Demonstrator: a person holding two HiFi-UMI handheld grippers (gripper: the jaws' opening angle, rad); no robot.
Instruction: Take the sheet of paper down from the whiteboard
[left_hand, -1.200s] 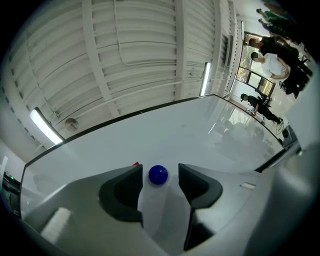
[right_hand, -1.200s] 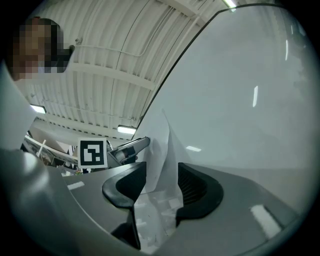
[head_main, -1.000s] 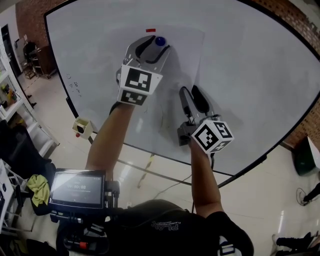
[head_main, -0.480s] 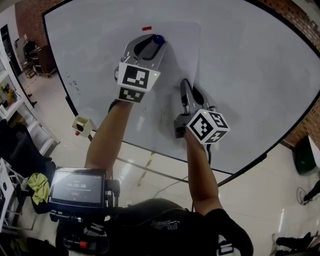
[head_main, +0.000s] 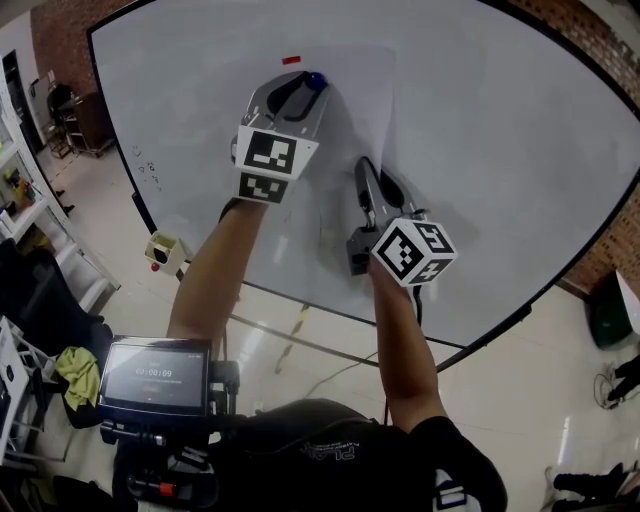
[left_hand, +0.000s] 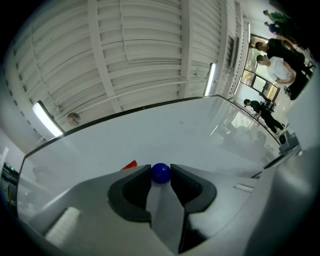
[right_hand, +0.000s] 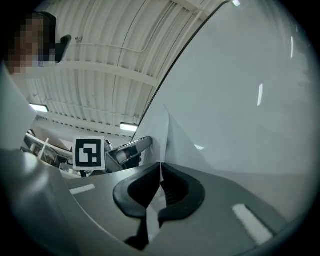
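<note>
Right gripper (head_main: 373, 180) is clamped shut on the right edge of the sheet of paper (head_main: 352, 110), which hangs on the whiteboard (head_main: 500, 150). We judge the sheet light, limp and easily torn, so an edge hold suits it. Left gripper (head_main: 298, 92) is closing its jaws on the blue magnet (head_main: 317, 79) at the top. We note 2 forearms raised, grippers angled upward.

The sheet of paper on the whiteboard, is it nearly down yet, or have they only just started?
Early on. Done: the right tongs have pinched an edge of the sheet of paper. In hand: the left tongs are closing on the blue magnet that pins its top. Left: pull the magnet off and lift the sheet away from the whiteboard, where it hangs now.
</note>
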